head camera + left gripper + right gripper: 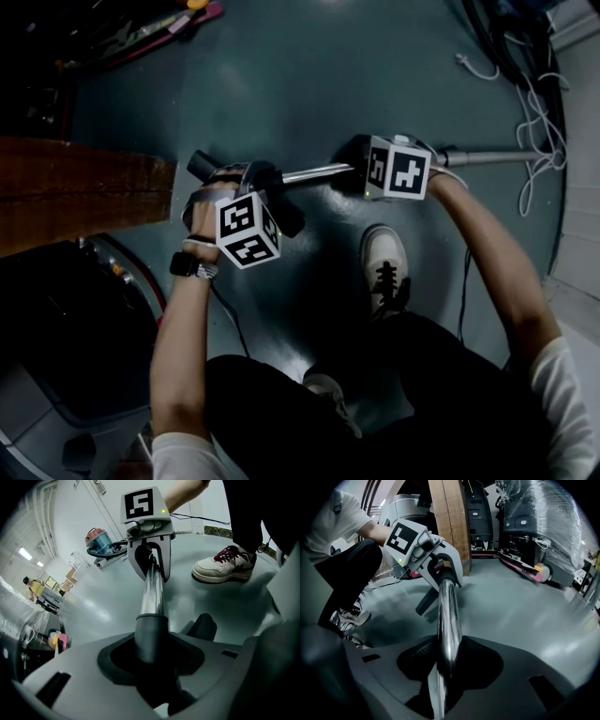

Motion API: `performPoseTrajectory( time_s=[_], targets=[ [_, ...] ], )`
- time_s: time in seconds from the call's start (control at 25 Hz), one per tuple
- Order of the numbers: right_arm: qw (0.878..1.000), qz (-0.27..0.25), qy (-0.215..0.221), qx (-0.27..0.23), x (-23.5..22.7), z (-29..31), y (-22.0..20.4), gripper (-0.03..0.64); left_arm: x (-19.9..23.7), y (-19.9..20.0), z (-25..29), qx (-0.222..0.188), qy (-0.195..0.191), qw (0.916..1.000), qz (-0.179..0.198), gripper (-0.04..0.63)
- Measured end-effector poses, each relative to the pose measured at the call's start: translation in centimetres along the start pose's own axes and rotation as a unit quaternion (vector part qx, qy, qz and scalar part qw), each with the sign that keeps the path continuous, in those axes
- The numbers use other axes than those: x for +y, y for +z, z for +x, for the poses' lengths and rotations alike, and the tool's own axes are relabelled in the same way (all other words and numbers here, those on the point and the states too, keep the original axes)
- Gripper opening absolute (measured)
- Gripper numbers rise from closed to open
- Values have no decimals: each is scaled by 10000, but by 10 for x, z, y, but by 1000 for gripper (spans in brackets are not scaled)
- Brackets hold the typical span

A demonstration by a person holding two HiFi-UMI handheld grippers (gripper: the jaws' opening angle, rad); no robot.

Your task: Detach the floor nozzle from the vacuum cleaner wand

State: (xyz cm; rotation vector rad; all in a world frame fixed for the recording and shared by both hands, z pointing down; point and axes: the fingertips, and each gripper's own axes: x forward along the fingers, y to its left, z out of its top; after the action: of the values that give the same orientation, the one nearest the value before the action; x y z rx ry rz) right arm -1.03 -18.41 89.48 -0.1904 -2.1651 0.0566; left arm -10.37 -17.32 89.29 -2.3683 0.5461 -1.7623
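Note:
The chrome wand (317,172) lies nearly level above the floor between both grippers. My left gripper (246,187) is shut on the black neck (151,637) of the floor nozzle (202,167), where the wand enters it. My right gripper (361,169) is shut on the wand (448,616) farther along, and the tube carries on to the right (497,157). In the right gripper view the left gripper (436,569) clasps the tube's far end, and a black nozzle part (425,604) hangs below it. In the left gripper view the wand (153,590) runs up to the right gripper (149,557).
A wooden beam (80,187) stands at the left. White cables (539,112) trail at the upper right. The person's shoe (384,267) rests on the grey floor just below the wand. A red and blue vacuum canister (98,541) sits farther off, and plastic-wrapped machines (543,522) line the back.

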Motion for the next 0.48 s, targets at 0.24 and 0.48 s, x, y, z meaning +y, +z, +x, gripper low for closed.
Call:
performPoseTrajectory(
  time_s=[0.24, 0.48],
  targets=[
    [9999, -110, -116, 12, 6, 6, 5, 153, -11, -8, -3, -21, -739, 9967, -340, 161],
    [9994, -252, -159, 160, 14, 13, 0, 150, -30, -11, -2, -184, -1700, 9815, -856, 161]
  ],
)
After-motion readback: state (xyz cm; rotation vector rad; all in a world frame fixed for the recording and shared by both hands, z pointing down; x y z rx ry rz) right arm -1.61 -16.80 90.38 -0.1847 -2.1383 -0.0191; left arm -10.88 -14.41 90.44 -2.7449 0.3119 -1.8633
